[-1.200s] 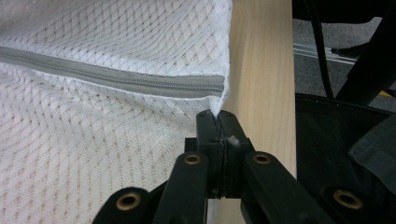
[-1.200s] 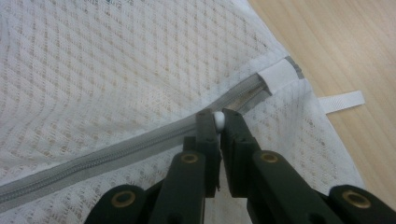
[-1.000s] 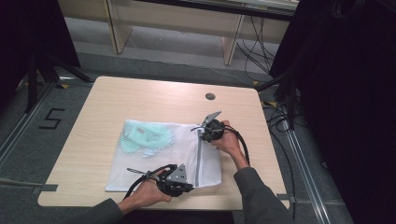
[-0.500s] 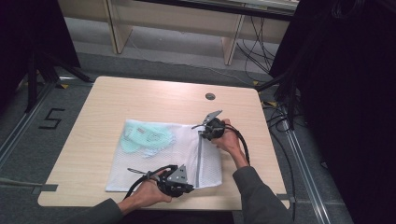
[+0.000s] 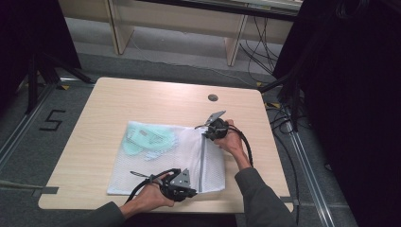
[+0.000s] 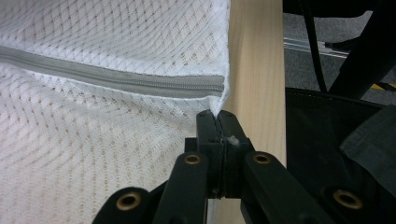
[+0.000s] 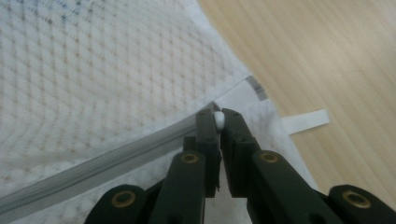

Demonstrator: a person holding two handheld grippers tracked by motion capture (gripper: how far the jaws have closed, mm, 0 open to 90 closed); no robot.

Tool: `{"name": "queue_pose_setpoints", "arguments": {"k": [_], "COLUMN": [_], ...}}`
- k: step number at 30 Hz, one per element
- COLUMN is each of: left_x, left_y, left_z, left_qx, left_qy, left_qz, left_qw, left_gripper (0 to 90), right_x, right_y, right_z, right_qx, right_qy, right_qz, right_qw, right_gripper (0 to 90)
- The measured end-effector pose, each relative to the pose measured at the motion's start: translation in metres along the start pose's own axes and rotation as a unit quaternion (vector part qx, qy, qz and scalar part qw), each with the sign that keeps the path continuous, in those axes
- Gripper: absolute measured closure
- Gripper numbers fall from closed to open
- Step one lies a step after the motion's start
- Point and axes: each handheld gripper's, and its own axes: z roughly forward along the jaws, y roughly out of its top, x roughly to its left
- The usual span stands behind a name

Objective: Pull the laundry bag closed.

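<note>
1. At the near edge of the table (image 5: pixel 118 101), about 6 o'clock in the high view, the left gripper (image 6: pixel 218 122) has its jaws pressed together on the corner hem of the mesh laundry bag (image 5: pixel 184 158), just past the end of the grey zipper (image 6: pixel 116 79); the wooden table edge runs upward at 12 o'clock from the jaw tips in the left gripper view.
2. At roughly 3 o'clock from the bag's centre, the right gripper (image 7: pixel 218 119) is closed on the small white zipper pull (image 7: pixel 218 119) at the far end of the zipper; a white fabric tab (image 7: pixel 306 121) lies on the bare wood at 3 o'clock from the jaw tips.
3. Between the two grippers the zipper runs straight and looks closed along its visible length; the bag lies flat near the table's centre, toward the near side.
4. Inside the bag, at 9 o'clock from the right gripper, a pale green garment (image 5: pixel 146 139) shows through the mesh.
5. Beyond the bag, at 12 o'clock, a round cable grommet (image 5: pixel 213 97) sits in the tabletop.
</note>
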Motion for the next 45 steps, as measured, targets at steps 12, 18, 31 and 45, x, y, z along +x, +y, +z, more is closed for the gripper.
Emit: {"name": "queue_pose_setpoints", "arguments": {"k": [12, 18, 31, 45], "left_x": [0.002, 0.004, 0.005, 0.011], "left_y": [0.000, 0.000, 0.000, 0.004], "left_z": [0.001, 0.002, 0.002, -0.007], "left_qx": [-0.002, -0.007, -0.007, -0.026], "left_qy": [0.003, 0.000, 0.001, -0.004], "left_qz": [-0.008, -0.013, -0.027, -0.061], "left_qw": [1.0000, 0.9999, 0.9996, 0.9978], "left_gripper": [88.9, 88.8, 87.6, 69.9], "right_x": [-0.001, 0.000, -0.002, -0.003], "right_y": [0.000, 0.000, -0.001, 0.001], "right_z": [0.000, 0.001, 0.000, -0.013], "right_qx": [-0.009, -0.004, -0.006, -0.026], "right_qy": [-0.014, -0.014, -0.018, -0.016], "right_qz": [-0.002, 0.020, 0.043, 0.076], "right_qw": [0.9999, 0.9997, 0.9989, 0.9967], "right_gripper": [86.6, 86.5, 82.0, 68.5]}}
